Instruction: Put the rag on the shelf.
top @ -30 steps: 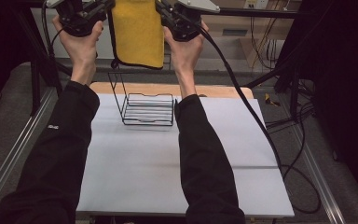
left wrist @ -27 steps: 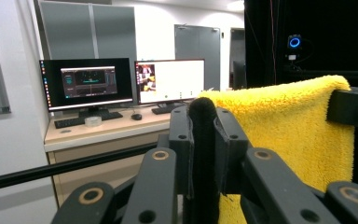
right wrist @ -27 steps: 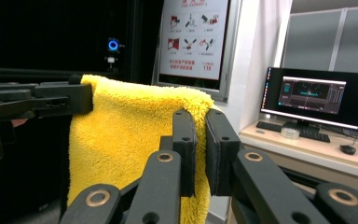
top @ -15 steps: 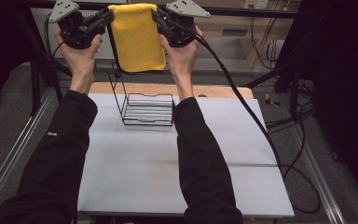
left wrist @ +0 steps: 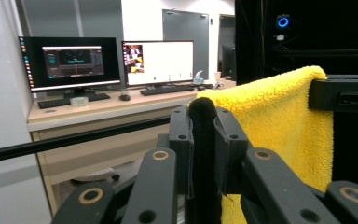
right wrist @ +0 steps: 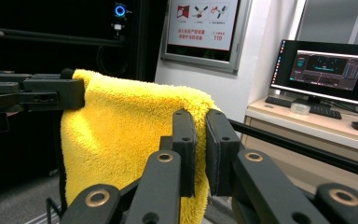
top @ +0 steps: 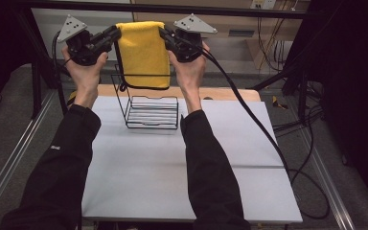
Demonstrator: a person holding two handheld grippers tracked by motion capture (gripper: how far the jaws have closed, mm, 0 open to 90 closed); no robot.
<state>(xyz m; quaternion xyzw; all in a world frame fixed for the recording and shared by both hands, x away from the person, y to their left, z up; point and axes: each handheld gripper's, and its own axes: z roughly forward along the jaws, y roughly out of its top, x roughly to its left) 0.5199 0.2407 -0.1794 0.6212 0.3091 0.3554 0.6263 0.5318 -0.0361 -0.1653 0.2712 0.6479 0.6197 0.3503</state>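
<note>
Pale grey and bare, the flat tabletop lies below a towel held well clear of it. Each pair of jaws is pinched tight on one top corner of the fluffy yellow microfibre towel: the left gripper clamps the corner at about ten o'clock of the cloth, the right gripper the one at two o'clock, and the cloth hangs flat between them like a sheet on a line. Holding both upper corners apart probably keeps the towel spread and its lower hem level, which suits lowering it over the black wire rack standing directly under it, at six o'clock from the cloth; the hem hangs in front of the rack's upright back wires, and whether it touches them I cannot tell. From the high view the person's hands and dark sleeves come up from the bottom, with a black cable trailing off toward four o'clock. The left gripper view shows what the overhead one cannot: dark edging of the towel squeezed between the pads, and two lit monitors on a wooden desk at ten o'clock. The right gripper view shows the towel's pile close up, the opposite black jaw at nine o'clock, and a red-and-white wall poster at twelve.
</note>
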